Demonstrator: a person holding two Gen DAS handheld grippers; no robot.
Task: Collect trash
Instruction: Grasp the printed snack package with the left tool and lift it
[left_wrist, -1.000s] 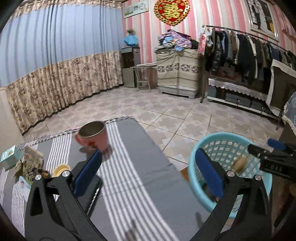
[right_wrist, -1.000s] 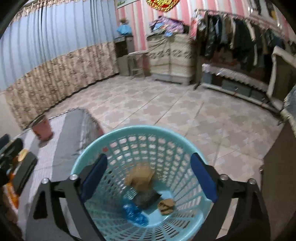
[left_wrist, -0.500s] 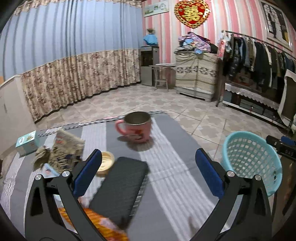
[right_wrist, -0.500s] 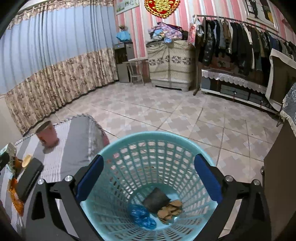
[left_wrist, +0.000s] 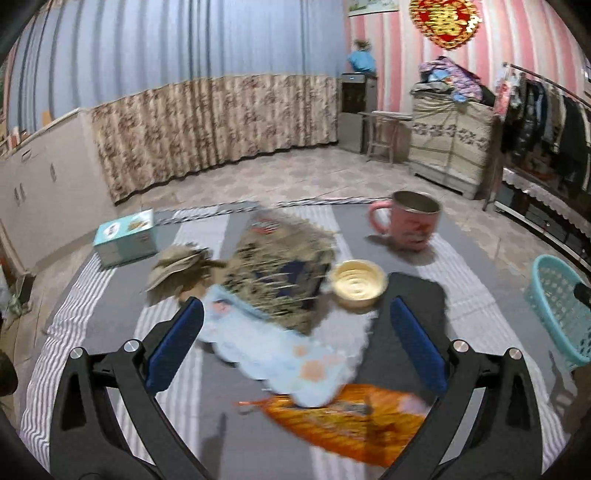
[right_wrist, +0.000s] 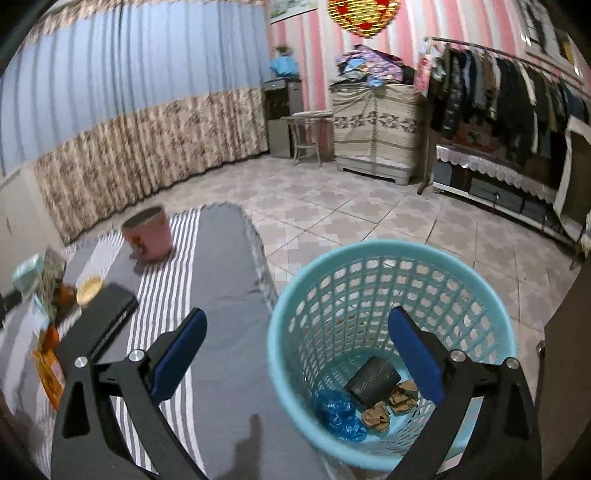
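Note:
My left gripper (left_wrist: 295, 347) hangs open over the striped table, with nothing between its blue pads. Under it lie a pale blue wrapper (left_wrist: 273, 354), an orange snack bag (left_wrist: 351, 424), a brown printed packet (left_wrist: 284, 269) and crumpled brown paper (left_wrist: 181, 266). My right gripper (right_wrist: 295, 358) is open and empty, straddling the near left rim of the turquoise basket (right_wrist: 391, 258). Inside the basket lie a blue bag (right_wrist: 338, 408), a dark object (right_wrist: 373, 380) and brown paper wads (right_wrist: 388, 406). The basket (left_wrist: 554, 295) shows at the right edge of the left wrist view.
On the table stand a pink mug (left_wrist: 410, 221), a small yellow bowl (left_wrist: 356, 282), a flat black case (right_wrist: 96, 328) and a teal box (left_wrist: 125, 238). The table's right edge (right_wrist: 258, 258) runs next to the basket. Tiled floor, curtains, a cabinet and a clothes rack lie beyond.
The left gripper has swung left from the basket side to above the trash pile. The right gripper has shifted left off the basket's middle; a brown wad has landed in the basket.

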